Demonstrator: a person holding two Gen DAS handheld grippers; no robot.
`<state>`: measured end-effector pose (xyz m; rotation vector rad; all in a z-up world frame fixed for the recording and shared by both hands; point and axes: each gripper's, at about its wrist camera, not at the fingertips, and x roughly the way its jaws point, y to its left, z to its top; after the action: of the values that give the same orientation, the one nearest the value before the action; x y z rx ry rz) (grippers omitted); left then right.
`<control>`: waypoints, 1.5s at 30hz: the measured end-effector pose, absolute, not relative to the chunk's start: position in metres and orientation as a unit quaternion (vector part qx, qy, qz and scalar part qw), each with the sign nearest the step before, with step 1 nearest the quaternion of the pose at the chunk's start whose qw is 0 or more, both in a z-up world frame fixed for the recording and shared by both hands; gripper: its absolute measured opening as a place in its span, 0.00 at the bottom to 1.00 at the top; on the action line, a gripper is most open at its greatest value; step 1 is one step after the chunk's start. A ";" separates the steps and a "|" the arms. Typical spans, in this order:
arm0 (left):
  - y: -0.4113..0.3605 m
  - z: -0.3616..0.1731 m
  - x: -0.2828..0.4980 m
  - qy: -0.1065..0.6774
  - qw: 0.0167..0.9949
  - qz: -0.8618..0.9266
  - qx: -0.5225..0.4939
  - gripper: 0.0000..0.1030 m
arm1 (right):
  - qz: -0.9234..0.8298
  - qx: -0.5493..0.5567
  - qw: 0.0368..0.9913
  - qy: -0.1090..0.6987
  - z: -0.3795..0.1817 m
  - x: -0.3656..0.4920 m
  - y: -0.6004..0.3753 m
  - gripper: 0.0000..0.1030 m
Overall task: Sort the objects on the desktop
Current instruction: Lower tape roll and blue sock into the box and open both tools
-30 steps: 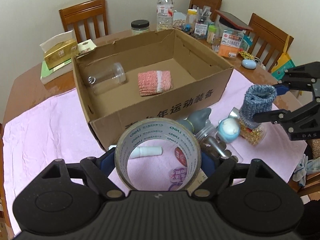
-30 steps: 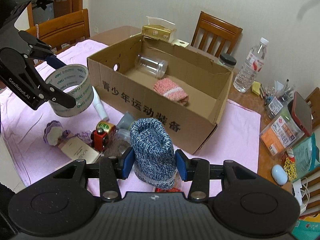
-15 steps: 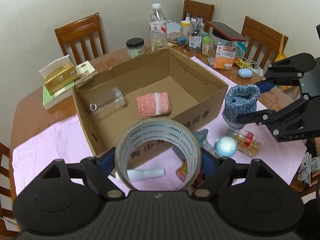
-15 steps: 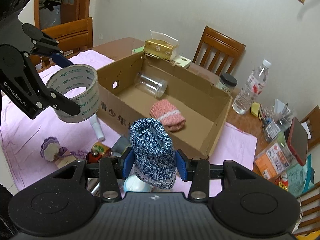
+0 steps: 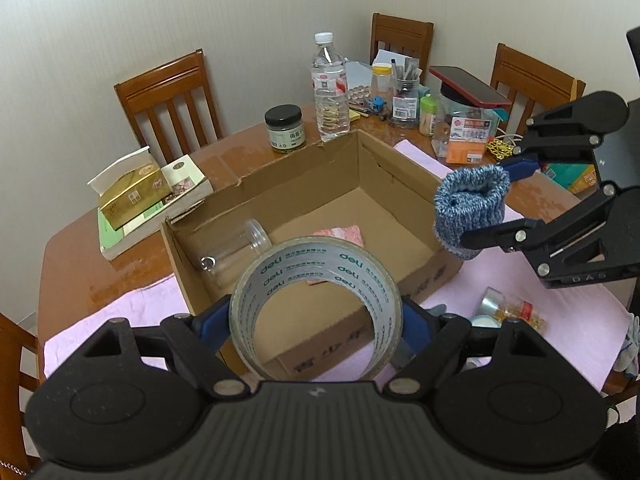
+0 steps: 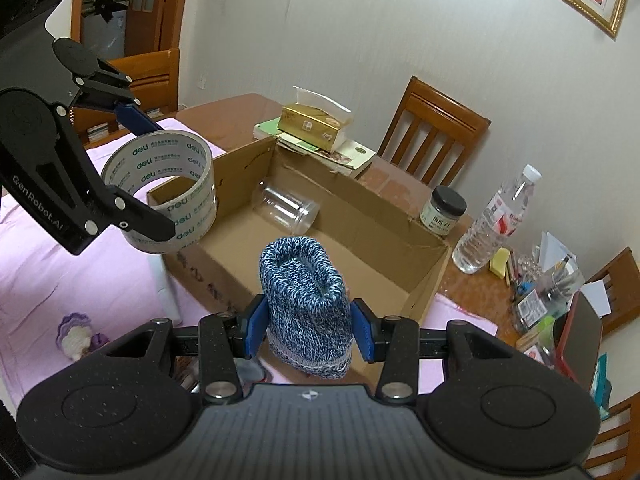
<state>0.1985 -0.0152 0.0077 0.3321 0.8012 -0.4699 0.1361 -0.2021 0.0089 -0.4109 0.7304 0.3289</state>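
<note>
Above the near wall of the cardboard box (image 5: 280, 184), seen from the left wrist, a tape roll (image 5: 316, 304) is pinched by the left gripper (image 5: 316, 320); it should be released once over the floor. From the right wrist, a blue knit sock (image 6: 306, 304) is clamped by the right gripper (image 6: 306, 334) over the box rim, beside the jar (image 6: 286, 208).

Item count:
- One open brown cardboard box (image 5: 400, 184).
- One roll of clear packing tape (image 5: 316, 304).
- One blue knitted sock (image 6: 306, 300).
- One pink knitted item (image 5: 344, 234).
- One clear plastic jar (image 6: 286, 208).
- One clear water bottle (image 5: 329, 88).
- One black-lidded jar (image 5: 285, 128).
- One gold tissue box (image 5: 132, 192).
- Three wooden chairs visible in the left wrist view.
</note>
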 end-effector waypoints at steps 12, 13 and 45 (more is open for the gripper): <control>-0.017 -0.002 0.232 0.390 0.877 -0.231 0.161 0.81 | 0.158 -0.217 0.894 0.360 0.009 0.175 -0.203 0.48; -0.017 -0.003 0.235 0.391 0.876 -0.231 0.160 0.81 | 0.158 -0.218 0.893 0.362 0.008 0.179 -0.203 0.48; -0.012 -0.025 0.249 0.410 0.868 -0.223 0.169 0.90 | 0.117 -0.205 0.897 0.374 -0.002 0.185 -0.212 0.80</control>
<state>0.2487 -0.0119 -0.0254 0.3536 0.8575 -0.4663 0.1848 -0.2117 -0.0017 -0.4256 0.7754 0.2425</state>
